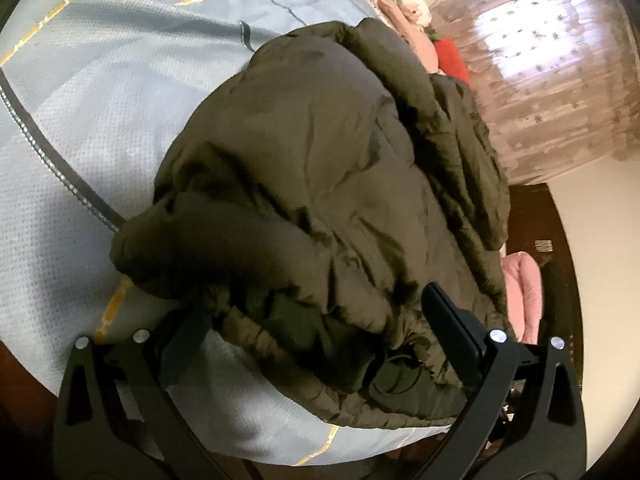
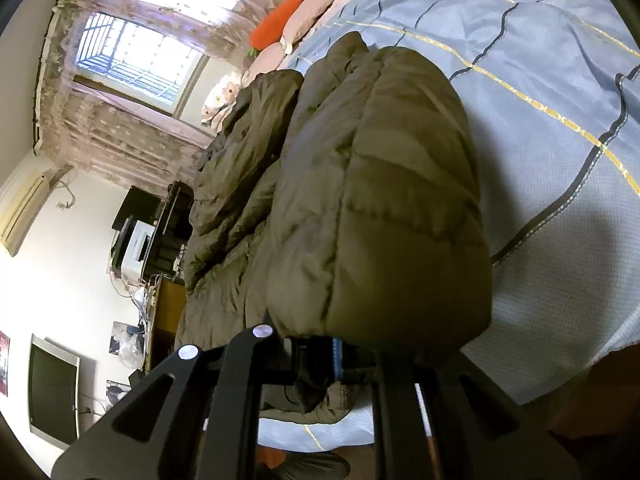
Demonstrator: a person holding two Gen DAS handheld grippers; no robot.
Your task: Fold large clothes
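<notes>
Jacket (image 2: pixel 380 200) (no readable label) pinched by right fingers (image 2: pixel 336 354); left fingers (image 1: pixel 448 320) spread.

I am seeing the olive jacket (image 2: pixel 380 200) covering my right gripper's (image 2: pixel 336 354) fingertips, and hiding my left gripper's (image 1: pixel 320 316) left finger.

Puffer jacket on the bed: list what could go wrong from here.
1. The right claw pinches only the end of a puffy fold of the olive puffer jacket; the slick padding could slip out.
2. The left claw stands open around the crumpled hem; closing there may catch several layers.
3. The jacket lies near the edge of the bed, so a pull could drag it off.
</notes>
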